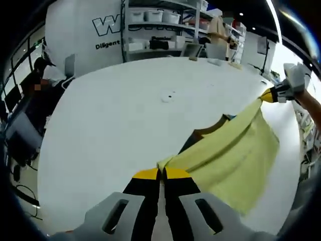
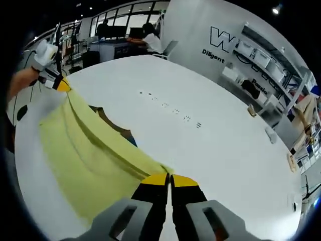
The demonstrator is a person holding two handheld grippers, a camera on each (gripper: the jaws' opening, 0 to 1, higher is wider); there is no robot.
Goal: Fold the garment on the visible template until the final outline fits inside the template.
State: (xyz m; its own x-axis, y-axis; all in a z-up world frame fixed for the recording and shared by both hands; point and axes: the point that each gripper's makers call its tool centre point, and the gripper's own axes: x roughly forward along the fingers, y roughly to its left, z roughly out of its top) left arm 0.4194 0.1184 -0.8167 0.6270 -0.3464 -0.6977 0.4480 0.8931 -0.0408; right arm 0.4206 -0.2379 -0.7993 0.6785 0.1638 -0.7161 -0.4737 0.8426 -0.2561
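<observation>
I have the yellow garment [image 1: 235, 160] stretched above the white bench [image 1: 115, 130], each tool clamped on a corner of its top edge: left tool [image 1: 161, 174], right tool [image 2: 169, 179]. The brown template [image 2: 113, 125] peeks out beyond the garment. I should keep the edge taut and lower both corners evenly over it.

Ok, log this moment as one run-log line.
left tool: shut on yellow garment corner | right tool: shut on opposite corner | garment: stretched between tools, lifted over white table | brown template: partly covered
</observation>
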